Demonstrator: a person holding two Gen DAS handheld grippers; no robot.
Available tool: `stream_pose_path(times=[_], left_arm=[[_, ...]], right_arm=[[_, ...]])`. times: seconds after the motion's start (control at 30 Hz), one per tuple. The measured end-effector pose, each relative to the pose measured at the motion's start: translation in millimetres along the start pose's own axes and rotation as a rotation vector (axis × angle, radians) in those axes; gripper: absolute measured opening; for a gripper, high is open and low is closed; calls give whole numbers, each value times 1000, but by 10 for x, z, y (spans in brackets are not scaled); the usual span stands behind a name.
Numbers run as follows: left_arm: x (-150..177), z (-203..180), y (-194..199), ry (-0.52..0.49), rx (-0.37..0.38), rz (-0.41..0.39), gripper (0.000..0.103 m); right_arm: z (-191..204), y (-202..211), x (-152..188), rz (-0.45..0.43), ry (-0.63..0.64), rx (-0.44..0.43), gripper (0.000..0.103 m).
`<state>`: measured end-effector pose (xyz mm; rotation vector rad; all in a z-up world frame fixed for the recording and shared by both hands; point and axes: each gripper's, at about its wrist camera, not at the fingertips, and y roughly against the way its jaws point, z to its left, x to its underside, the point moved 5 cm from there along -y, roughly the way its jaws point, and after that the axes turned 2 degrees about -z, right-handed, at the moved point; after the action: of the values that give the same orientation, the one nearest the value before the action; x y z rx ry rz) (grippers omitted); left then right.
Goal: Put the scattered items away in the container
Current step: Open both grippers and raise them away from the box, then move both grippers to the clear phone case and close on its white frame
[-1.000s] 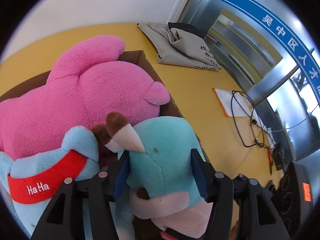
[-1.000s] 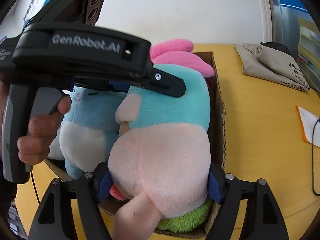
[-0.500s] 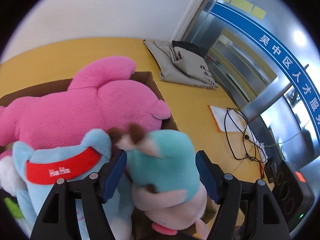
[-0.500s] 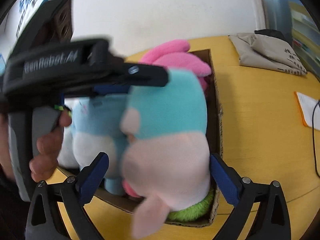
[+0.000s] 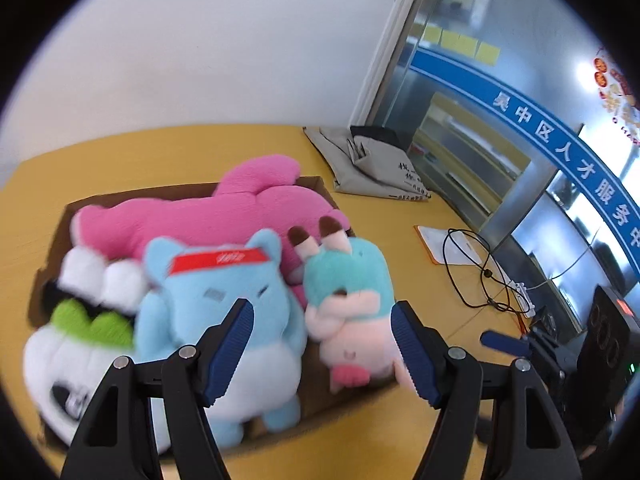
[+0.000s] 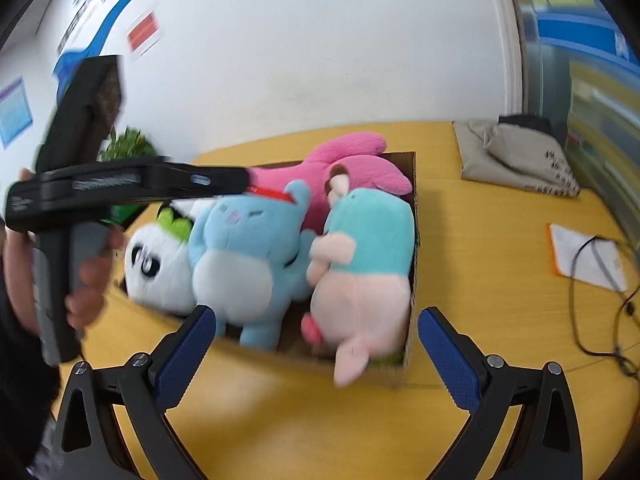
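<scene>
While both my tongs, left point(image 5: 322, 346) and right point(image 6: 316, 354), gape empty, the teal plush point(image 6: 366, 256) sits in the box point(image 6: 413, 240), apparently upright though blurred.

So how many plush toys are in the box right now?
4: pink toy at the back, teal-and-pink toy right, blue toy middle, panda left. More may be hidden underneath.

White wall point(image 5: 208, 60), yellow table point(image 6: 480, 248), glass partition point(image 5: 500, 152) with blue band.
</scene>
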<state>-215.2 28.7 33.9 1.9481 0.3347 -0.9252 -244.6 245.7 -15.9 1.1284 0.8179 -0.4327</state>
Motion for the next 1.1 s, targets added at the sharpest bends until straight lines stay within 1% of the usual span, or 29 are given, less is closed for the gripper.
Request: stream_pose_path(times=[0.07,0.17,0.27,0.33,0.4,0.5,0.6,0.7,0.77,0.83,0.93,1.1], left_arm=[[210,90,298,0,6,-23,71],[582,149,720,-22,-38,-34,72],[983,132,1031,-29,-67,-5,72],[1299,112,1160,-7,-83,31,72],[1638,77,1252,14,-109,72,72],[2149,-14,1305,47,-108,136,72],[2608,-119,1248,96,-67,210,72],[2995,-206,1138,149,-8,302,72],[3159,-265,1101,164,18,343,72],[3267,-353,1083,153,56,374,72],[3318,-526,1067,58,100,401,72],[3413,-818,949,-66,170,436,72]], right_arm=[[73,145,80,0,34,15,103],[123,342,156,-12,59,31,103],[217,542,239,-14,84,20,103],[273,644,316,-14,103,27,103],[346,749,448,-8,124,9,103],[440,881,758,18,161,-24,103],[518,934,1186,86,214,-54,103],[570,920,1699,192,228,-96,103],[608,898,1988,244,226,-116,103],[674,897,2230,279,237,-145,103],[808,932,2511,312,313,-217,103],[875,892,2710,361,401,-265,102]])
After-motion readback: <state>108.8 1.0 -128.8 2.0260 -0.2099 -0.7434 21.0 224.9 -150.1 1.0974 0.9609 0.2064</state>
